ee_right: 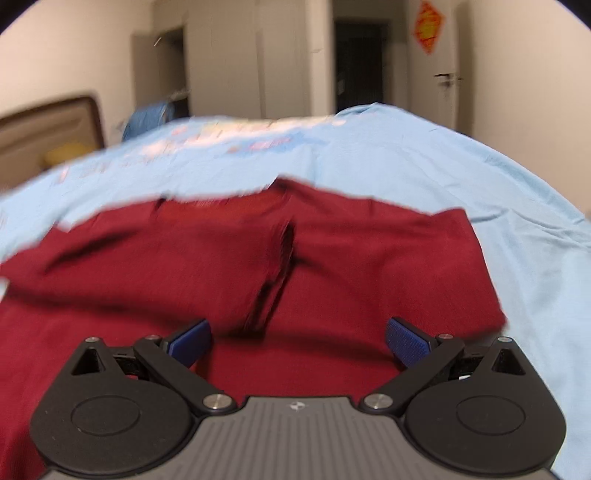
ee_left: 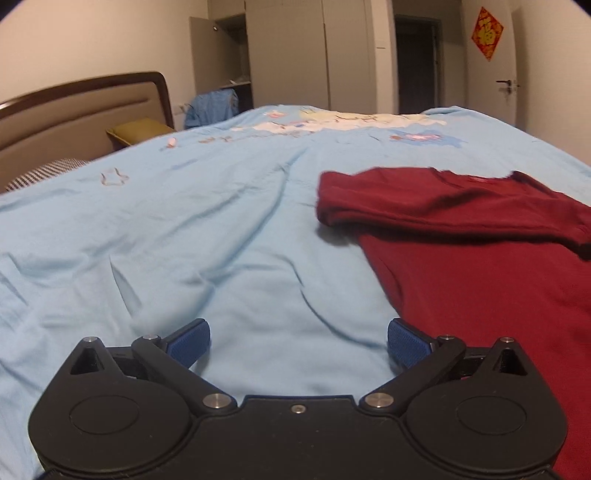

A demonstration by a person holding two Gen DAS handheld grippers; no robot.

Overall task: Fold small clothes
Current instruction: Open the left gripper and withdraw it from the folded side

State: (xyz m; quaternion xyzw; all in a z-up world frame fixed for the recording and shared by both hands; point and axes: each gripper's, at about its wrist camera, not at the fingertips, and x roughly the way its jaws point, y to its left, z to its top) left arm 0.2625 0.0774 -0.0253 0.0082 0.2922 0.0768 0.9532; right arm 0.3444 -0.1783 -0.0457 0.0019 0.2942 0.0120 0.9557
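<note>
Your left gripper (ee_left: 299, 341) hovers low over the light blue bedspread (ee_left: 184, 229), jaws spread wide with nothing between the blue pads (ee_left: 190, 341). The dark red shirt (ee_left: 480, 266) lies flat on the bed just to the right of that gripper, its near edge running beside the right pad, one sleeve folded across the chest. Your right gripper (ee_right: 299, 341) hangs directly over the same dark red shirt (ee_right: 184, 280), jaws likewise wide apart and holding nothing; both sleeves appear folded inward, their cuffs meeting at a dark crease near the garment's middle. The right-wrist view is blurred, so finer detail of the folds cannot be told. Beyond the bed stand a padded headboard (ee_left: 74, 110), a grey wardrobe (ee_left: 288, 51) with one door ajar, a dark doorway (ee_left: 417, 62), and a red diamond decoration (ee_left: 487, 33) on a door.
</note>
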